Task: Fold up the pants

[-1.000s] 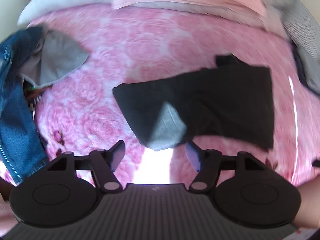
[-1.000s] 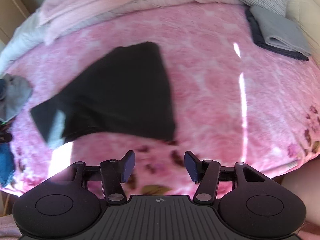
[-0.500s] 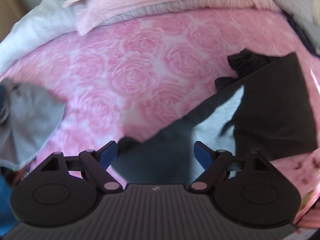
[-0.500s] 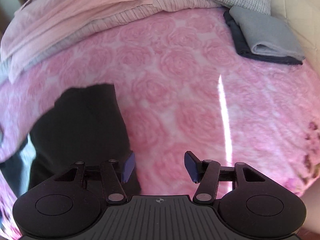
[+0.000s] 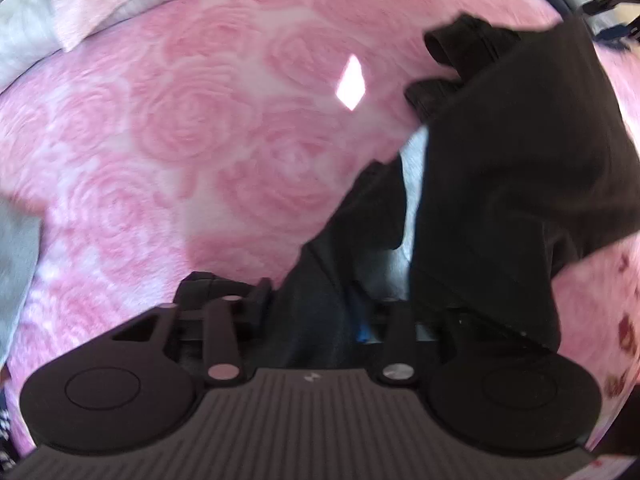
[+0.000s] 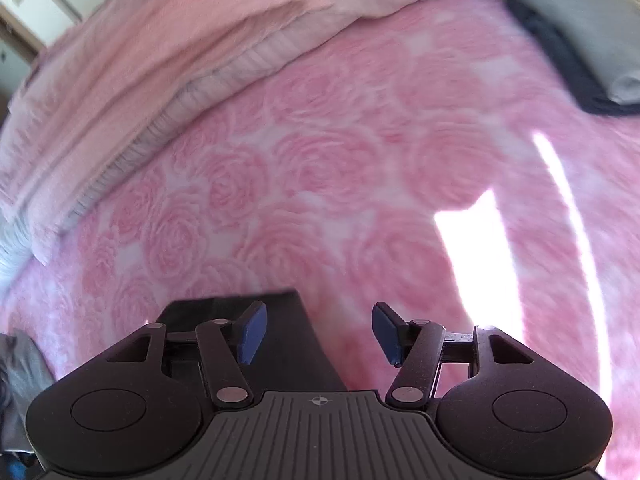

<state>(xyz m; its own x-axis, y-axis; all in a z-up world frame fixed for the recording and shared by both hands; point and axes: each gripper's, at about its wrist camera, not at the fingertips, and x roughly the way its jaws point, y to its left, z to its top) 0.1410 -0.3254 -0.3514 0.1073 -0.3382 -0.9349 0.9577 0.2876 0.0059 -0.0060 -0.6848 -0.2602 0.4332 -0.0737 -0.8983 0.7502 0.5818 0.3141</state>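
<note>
Left gripper (image 5: 320,312): fingertips buried in black pants (image 5: 512,184), gap undeterminable | Right gripper (image 6: 319,334): jaws spread, nothing held, pants corner beneath | Pants lie crumpled on pink rose bedspread (image 5: 180,140) | Folded grey clothes (image 6: 592,40) noted far right | Pink blanket (image 6: 140,52) piled beyond

Honestly there was nothing readable anywhere, no words, numbers or brand names. The closest thing was a tiny pale mark (image 5: 310,377) at the front edge of the left gripper's ribbed body, too small to make out. The right gripper's ribbed body had a little crosshair symbol (image 6: 319,401) in the same spot.
</note>
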